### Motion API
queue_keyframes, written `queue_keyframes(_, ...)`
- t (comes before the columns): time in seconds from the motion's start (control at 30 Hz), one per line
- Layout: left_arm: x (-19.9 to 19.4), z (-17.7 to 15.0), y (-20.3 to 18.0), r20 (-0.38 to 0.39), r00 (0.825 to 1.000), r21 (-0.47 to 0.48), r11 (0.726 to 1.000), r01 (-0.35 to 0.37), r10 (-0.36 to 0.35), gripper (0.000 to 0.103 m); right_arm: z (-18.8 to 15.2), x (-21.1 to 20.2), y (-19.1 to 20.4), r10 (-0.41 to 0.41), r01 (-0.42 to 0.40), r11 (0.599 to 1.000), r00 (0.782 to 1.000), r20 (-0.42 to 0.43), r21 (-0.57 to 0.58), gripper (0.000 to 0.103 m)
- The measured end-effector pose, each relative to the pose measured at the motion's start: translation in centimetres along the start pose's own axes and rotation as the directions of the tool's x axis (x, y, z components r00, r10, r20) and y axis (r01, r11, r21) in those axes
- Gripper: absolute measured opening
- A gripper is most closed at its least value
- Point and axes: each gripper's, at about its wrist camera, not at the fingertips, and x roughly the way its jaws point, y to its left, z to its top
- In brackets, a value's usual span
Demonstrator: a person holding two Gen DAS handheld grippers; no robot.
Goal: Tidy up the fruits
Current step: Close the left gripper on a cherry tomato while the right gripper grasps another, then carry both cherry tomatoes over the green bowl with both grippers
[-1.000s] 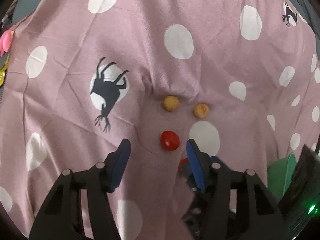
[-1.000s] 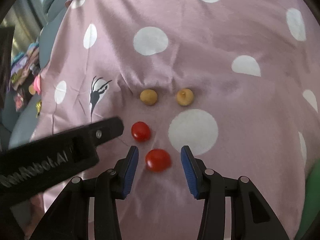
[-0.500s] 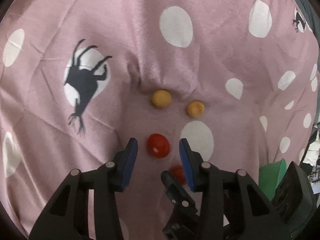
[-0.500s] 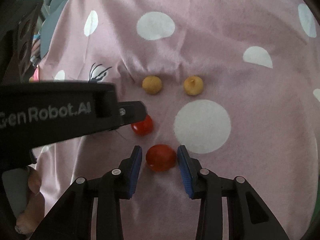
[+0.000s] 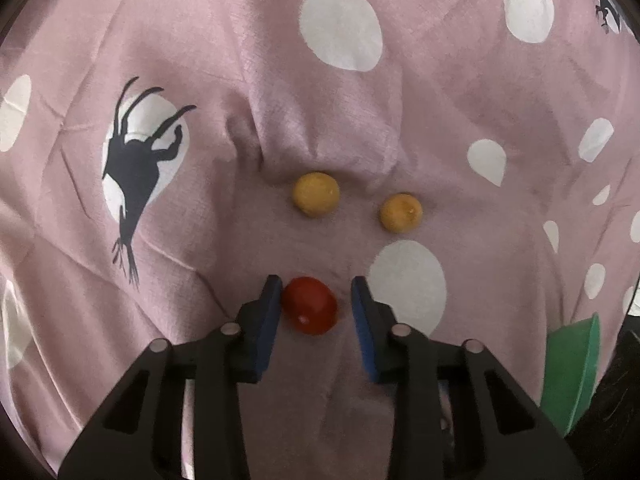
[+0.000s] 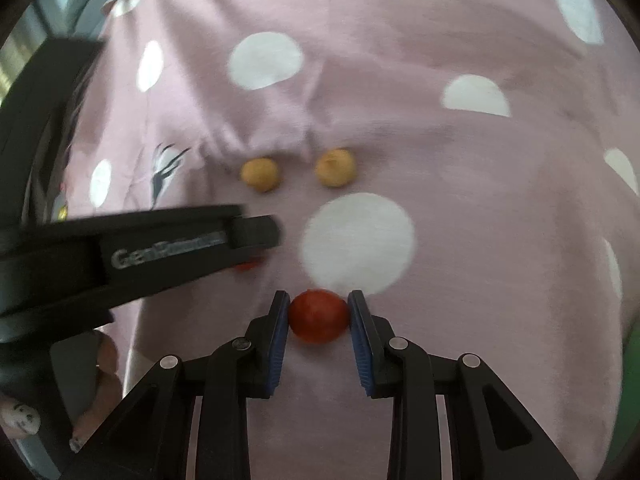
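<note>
Left wrist view: the left gripper (image 5: 313, 294) stands open astride a red tomato (image 5: 310, 305) touching its left pad, two yellow fruits (image 5: 316, 194) lying at 12 and 1 o'clock on the dotted cloth (image 5: 280, 60). Right wrist view: the right gripper (image 6: 318, 314) clamps a second red tomato (image 6: 318, 316) at 6 o'clock; the gripper body at 9 o'clock carries blurred lettering starting "Gen".

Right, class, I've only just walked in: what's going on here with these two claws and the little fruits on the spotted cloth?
A person is sorting fruit on a pink spotted cloth with two handheld claws. The right claw has its pads against a red tomato. The left claw straddles another red tomato, one pad touching, a gap at the other. Two yellow fruits lie untouched beyond.
</note>
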Motion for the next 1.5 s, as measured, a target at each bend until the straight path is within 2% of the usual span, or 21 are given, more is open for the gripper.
queue_keyframes(0.23,-0.1,-0.7,-0.8,0.033,0.999,0.021,0.999,-0.034,0.033,0.026,-0.1,-1.4,-2.4,-0.043,0.040,0.994,0.999,0.029,0.102,0.032)
queue_keyframes(0.47,-0.7,-2.0,-2.2,0.046,0.999,0.049,0.999,-0.012,0.010,0.026,-0.5,-2.7,-3.4,-0.064,0.055,0.985,0.997,0.049,0.161,0.032)
queue_keyframes(0.63,-1.6,-3.3,-3.9,0.066,0.998,0.114,0.993,-0.030,0.023,0.026,-1.2,-4.4,-4.6,-0.087,0.072,0.979,0.994,0.073,0.191,0.032)
queue_keyframes(1.03,-3.6,-5.1,-8.4,0.123,0.992,0.229,0.973,-0.020,-0.009,0.026,-1.8,-7.7,-7.0,-0.121,0.085,0.963,0.984,0.130,0.257,0.032)
queue_keyframes(1.5,-6.6,-7.0,-11.3,0.161,0.983,0.337,0.941,0.027,-0.086,0.026,-3.0,-12.3,-9.0,-0.157,0.081,0.945,0.962,0.223,0.316,0.032)
